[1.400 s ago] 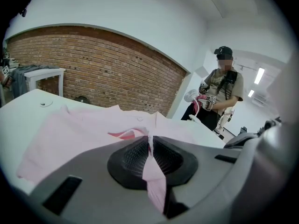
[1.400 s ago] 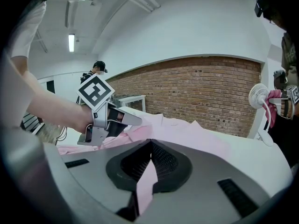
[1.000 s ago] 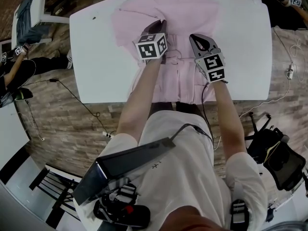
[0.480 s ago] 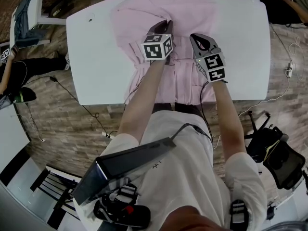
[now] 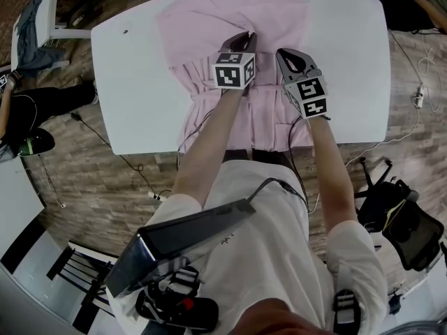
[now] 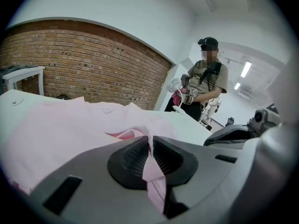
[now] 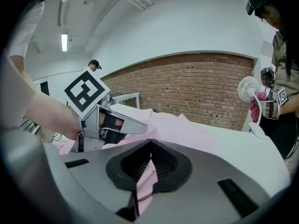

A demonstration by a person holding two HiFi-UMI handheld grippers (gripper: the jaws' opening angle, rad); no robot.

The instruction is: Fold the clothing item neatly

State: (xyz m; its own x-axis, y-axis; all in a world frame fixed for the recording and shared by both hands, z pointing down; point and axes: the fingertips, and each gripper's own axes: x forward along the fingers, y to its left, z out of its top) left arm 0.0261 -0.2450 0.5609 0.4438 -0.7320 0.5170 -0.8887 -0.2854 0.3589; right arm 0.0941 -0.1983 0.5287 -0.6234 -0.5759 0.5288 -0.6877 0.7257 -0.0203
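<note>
Bright, even indoor light from overhead. Ceiling strip light glares in the right gripper view. Head view: white tabletop near blown out, pink shirt pale, shadows faint; edges bend hard. The 2 gripper views: round fisheye frame, black corners, brick wall bowed. Left gripper and right gripper close to lens, soft.

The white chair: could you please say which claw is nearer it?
Left. The left claw, gripping the pink shirt, sits toward the chair; the right claw grips the shirt farther from it.
</note>
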